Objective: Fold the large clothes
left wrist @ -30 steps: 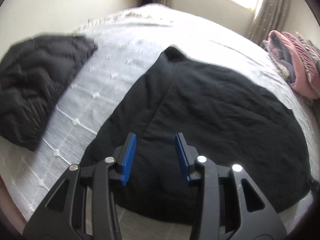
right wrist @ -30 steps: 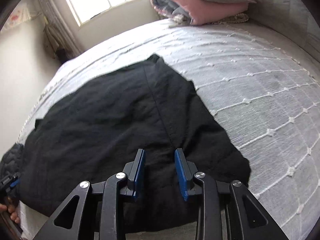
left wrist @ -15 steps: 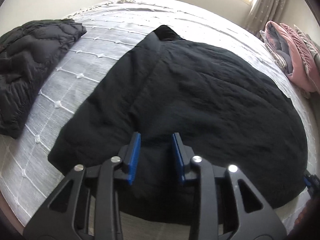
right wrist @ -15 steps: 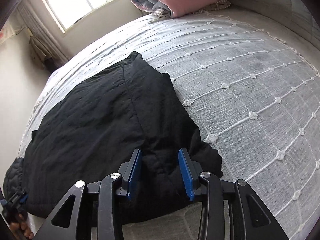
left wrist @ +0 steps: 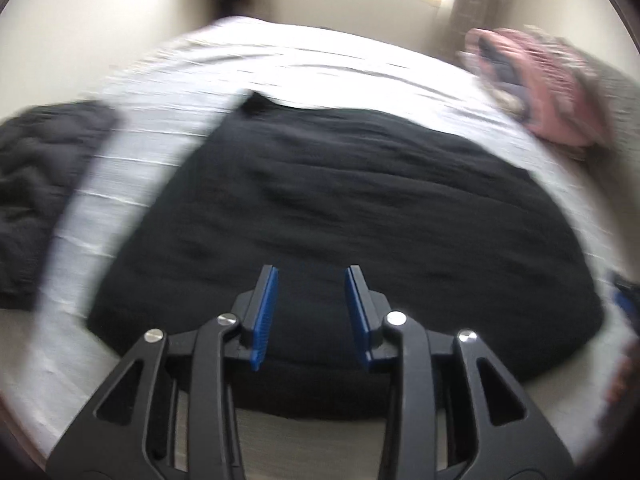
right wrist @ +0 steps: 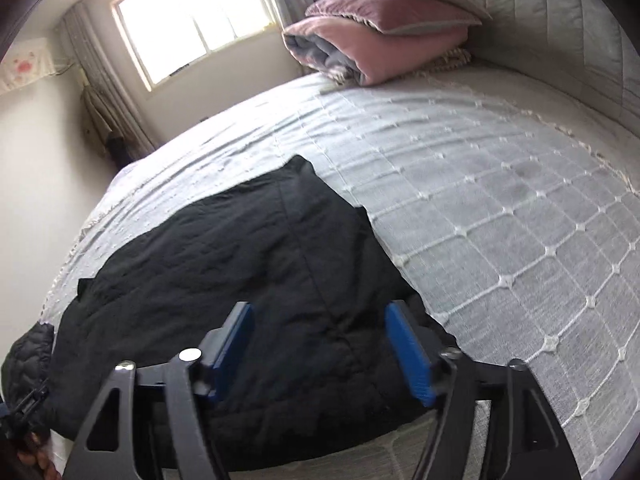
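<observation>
Two grippers hang over our black jacket (right wrist: 240, 280), which lies flat on the near part of the bed (right wrist: 500, 220). Our right gripper (right wrist: 320, 352) has just been opening its jaws wide, with nothing between them. It has let go of the near edge it was low over before. Our left gripper (left wrist: 310, 312) is partly open and holds nothing too; its view has gone blurry. So we think this fold is laid down. Farther off sit another dark jacket (left wrist: 44, 184) and a pink blanket (right wrist: 380, 36). We see no writing to read.

Right tongs (right wrist: 322, 344) have just opened wide above the black garment (right wrist: 240, 264).
</observation>
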`<state>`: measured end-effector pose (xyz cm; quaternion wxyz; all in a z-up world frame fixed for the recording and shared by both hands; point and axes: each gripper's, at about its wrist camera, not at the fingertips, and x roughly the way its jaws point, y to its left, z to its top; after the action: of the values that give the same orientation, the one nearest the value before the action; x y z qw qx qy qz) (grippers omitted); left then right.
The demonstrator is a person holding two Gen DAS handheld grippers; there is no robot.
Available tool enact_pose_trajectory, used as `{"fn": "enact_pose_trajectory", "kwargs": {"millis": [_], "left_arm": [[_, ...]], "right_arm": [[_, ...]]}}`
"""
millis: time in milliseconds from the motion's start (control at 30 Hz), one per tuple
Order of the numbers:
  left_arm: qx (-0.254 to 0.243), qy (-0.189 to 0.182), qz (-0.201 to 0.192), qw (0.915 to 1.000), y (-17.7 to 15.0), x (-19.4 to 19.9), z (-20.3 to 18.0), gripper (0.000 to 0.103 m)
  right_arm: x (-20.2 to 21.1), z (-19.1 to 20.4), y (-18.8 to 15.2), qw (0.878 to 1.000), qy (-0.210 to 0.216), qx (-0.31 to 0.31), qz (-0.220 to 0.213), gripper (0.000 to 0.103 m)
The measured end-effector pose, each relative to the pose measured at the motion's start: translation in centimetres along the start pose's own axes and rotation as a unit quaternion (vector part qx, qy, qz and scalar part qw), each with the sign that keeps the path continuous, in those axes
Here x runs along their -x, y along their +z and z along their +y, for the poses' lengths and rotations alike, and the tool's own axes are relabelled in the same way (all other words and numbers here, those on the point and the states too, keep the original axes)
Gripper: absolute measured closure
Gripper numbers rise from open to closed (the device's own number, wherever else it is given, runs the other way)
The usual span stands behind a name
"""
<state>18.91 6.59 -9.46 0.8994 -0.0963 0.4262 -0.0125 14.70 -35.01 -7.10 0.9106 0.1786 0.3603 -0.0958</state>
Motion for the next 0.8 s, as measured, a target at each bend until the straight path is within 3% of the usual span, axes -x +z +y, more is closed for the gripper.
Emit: {"fn": "enact_pose_trajectory", "kwargs": {"millis": [100, 300, 367, 467, 633, 800], "left_arm": [[-0.028, -0.052, 0.01, 0.9982, -0.1, 0.1, -3.5, 0.066], [-0.14, -0.06, -0.005, 0.9882, -1.3, -1.3, -10.4, 0.066], [-0.161, -0.057, 0.014, 0.9852, -2.1, -2.9, -11.5, 0.066], [-0.156, -0.057, 0.046, 0.985, -2.7, -5.3, -11.3, 0.065], [-0.155, -0.053, 0.052, 0.9851, -2.4, -5.4, -11.5, 0.064], [-0.184, -0.044, 0.038, 0.9812, -2.1, -3.3, -13.0, 0.064]], "right_arm": [[-0.3, 0.6, 0.2, 1.0, 0.01, 0.0, 0.007, 0.03], [-0.8, 1.0, 0.4, 0.999, 0.037, -0.018, 0.018, 0.03], [-1.0, 1.3, 0.3, 0.999, 0.039, -0.018, 0.024, 0.03], [-1.6, 1.5, 0.1, 0.998, 0.041, -0.016, 0.037, 0.03], [-3.6, 2.5, -1.0, 0.996, 0.026, 0.009, 0.088, 0.03], [-2.7, 2.8, -0.9, 0.997, 0.023, 0.015, 0.067, 0.03]]}}
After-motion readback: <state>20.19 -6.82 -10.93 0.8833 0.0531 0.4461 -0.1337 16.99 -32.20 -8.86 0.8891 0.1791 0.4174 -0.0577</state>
